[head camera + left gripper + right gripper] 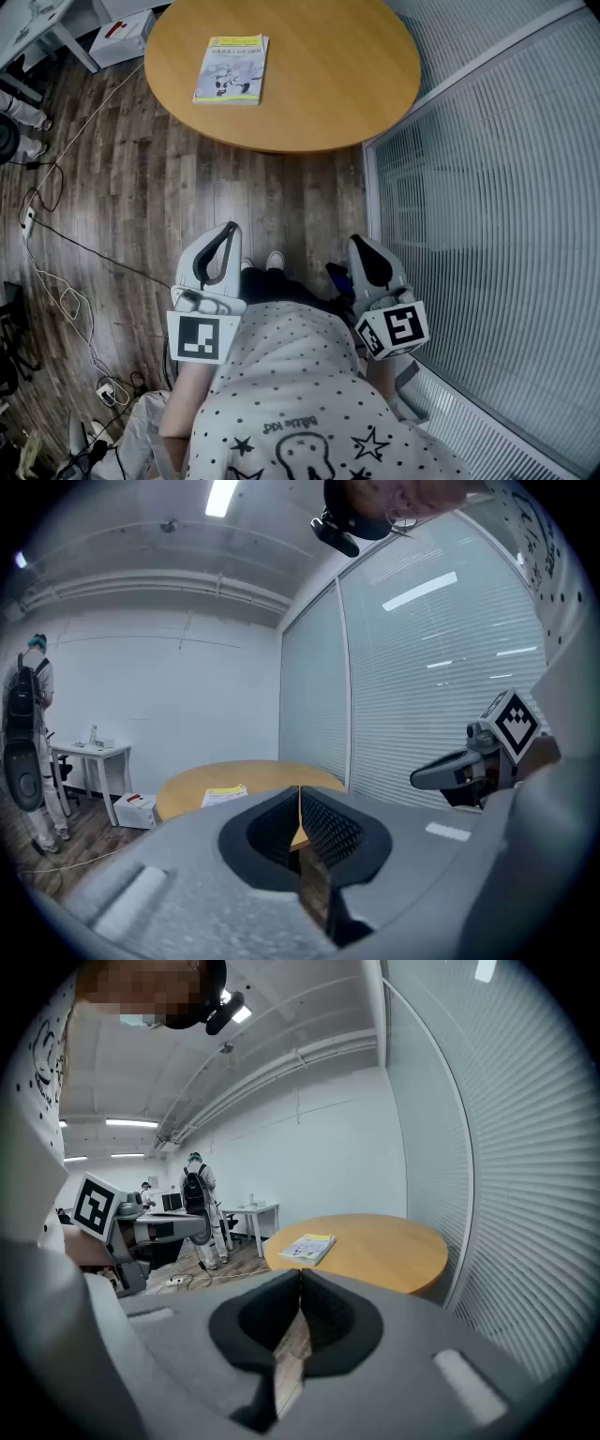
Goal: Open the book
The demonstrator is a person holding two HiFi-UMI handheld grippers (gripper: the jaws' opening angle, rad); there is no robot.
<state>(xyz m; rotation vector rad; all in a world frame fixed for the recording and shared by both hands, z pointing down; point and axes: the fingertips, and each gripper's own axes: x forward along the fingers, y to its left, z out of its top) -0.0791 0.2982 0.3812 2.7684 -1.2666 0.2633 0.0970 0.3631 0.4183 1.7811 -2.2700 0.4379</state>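
**Book closed on the bench, both grippers held back and shut**

At the far left we see a thin cable [58,281] snaking over the wooden floor [178,187], and a white box [123,37] standing on that floor beside the bench.

The round wooden bench [328,103] fills the top of the head view. The book [232,68] lies flat and closed on its left part, cover up, close to the left rim and well apart from both grippers. Its long axis runs away from us, tilted only slightly, with the yellow band of the cover at the far end and the pale illustrated part toward us.

Nearer to us, the left gripper [229,230] is held low in front of the body, pointing toward the bench. In its own view [300,797] the jaws are pressed together with nothing between them.

The right gripper [360,244] sits level with it, further right. Its jaws [300,1277] also meet, empty.

Along the right runs a glass partition [487,234] with fine horizontal blinds.
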